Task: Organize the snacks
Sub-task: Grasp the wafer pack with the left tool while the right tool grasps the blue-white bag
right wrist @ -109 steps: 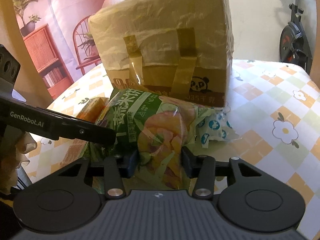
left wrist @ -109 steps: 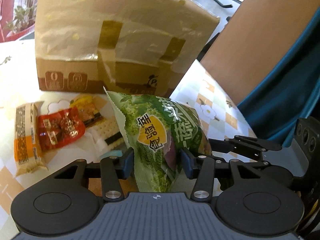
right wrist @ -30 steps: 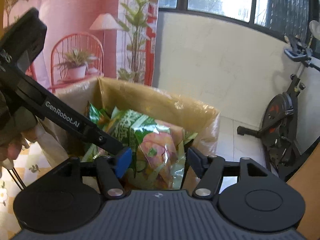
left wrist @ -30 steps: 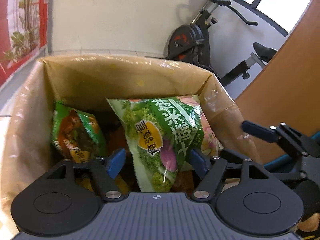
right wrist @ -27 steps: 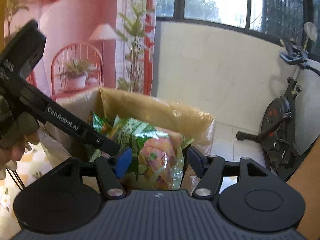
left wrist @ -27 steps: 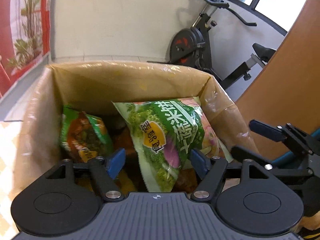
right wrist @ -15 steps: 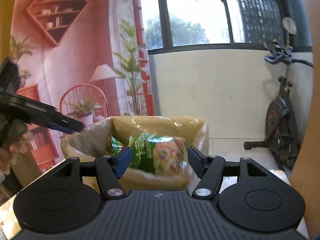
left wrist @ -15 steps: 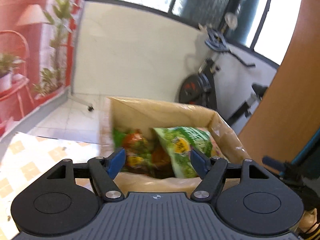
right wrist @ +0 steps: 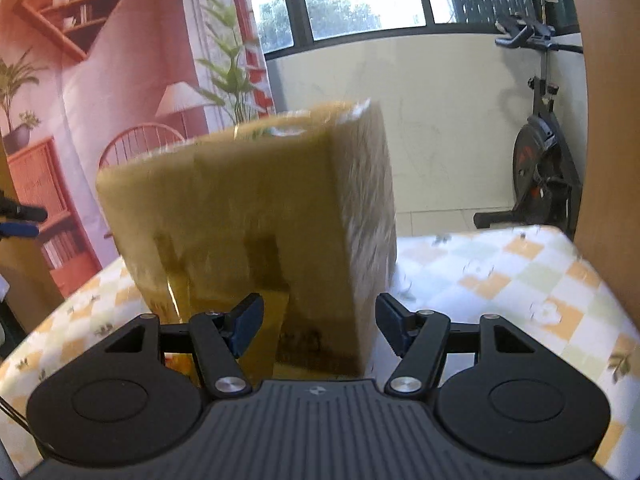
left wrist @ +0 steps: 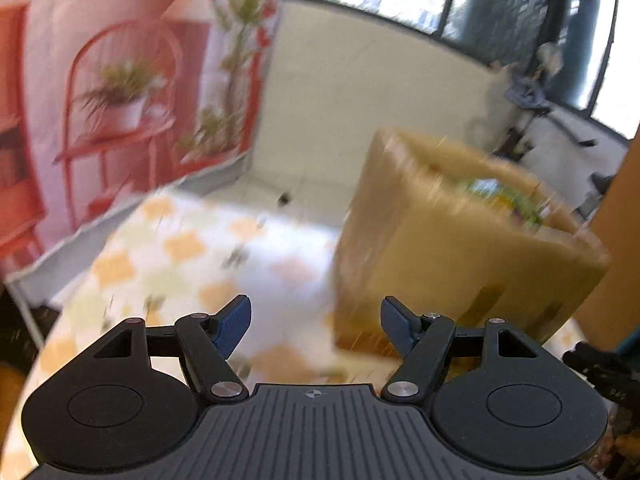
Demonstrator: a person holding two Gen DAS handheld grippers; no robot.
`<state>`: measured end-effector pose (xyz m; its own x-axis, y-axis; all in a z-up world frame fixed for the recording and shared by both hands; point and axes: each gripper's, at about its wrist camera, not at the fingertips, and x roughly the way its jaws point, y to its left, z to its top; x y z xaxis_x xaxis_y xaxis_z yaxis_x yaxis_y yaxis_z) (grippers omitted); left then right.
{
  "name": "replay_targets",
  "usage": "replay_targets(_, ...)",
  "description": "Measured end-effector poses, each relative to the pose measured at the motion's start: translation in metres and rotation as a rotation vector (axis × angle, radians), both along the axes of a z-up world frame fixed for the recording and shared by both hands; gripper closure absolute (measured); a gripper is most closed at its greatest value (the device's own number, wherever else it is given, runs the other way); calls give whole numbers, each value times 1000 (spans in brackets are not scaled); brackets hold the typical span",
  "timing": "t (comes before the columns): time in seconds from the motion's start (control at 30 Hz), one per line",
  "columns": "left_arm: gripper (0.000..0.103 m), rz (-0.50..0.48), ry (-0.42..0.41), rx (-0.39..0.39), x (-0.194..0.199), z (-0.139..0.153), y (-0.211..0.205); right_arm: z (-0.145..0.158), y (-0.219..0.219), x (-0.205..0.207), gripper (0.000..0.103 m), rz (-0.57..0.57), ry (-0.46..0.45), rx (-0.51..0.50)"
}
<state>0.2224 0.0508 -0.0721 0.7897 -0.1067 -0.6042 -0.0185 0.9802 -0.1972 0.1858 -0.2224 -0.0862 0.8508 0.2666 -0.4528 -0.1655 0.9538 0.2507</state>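
Both grippers have come back from above the cardboard box (right wrist: 256,216), jaws wide and empty. Left gripper (left wrist: 316,324) sees the green snack bag (left wrist: 500,196) inside it at 2 o'clock; right gripper (right wrist: 320,320) sees only the box's taped side at 12 o'clock on the table (right wrist: 520,272).

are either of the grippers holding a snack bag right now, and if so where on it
Neither. The left gripper and the right gripper both stand open with nothing between the pads. A green snack bag sits in the cardboard box.
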Motion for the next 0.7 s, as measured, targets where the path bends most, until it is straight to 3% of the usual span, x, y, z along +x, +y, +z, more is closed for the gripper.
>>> replay_targets(0.3,30,82,74,-72,-17,-55,0,-55,17,3,38,14,47,-72)
replay_targets(0.5,30,83,110,-81,-23,-67,-5,-79,25,5,38,30,88,-111)
replay_targets(0.7,30,61,134,-82,-27,-80,-15,-85,16,4,39,4,104,-75)
